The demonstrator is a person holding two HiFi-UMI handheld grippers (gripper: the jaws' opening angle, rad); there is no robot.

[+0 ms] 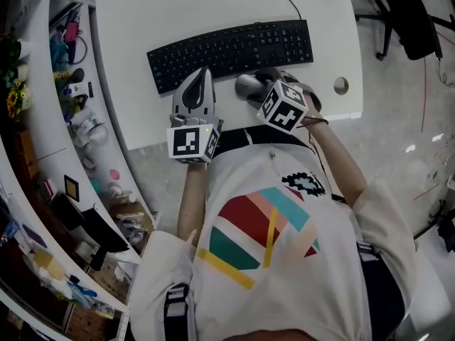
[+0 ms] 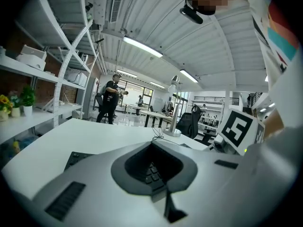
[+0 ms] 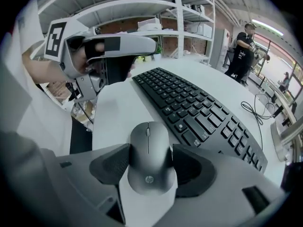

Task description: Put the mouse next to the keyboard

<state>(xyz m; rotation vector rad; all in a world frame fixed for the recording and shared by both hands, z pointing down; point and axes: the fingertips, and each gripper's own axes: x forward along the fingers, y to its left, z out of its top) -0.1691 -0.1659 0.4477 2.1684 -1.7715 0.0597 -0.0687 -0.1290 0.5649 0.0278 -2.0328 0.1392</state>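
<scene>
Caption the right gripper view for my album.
Right claw gripping a grey mouse beside a black keyboard on a white desk.

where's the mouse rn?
In the right gripper view, the mouse is clamped by its sides in the right gripper, just beside the near edge of the keyboard.

Only readable bit was the "hp" logo on the dark grey rounded mouse (image 3: 147, 157); legends on the flat black keyboard (image 3: 199, 110) were too small.
</scene>
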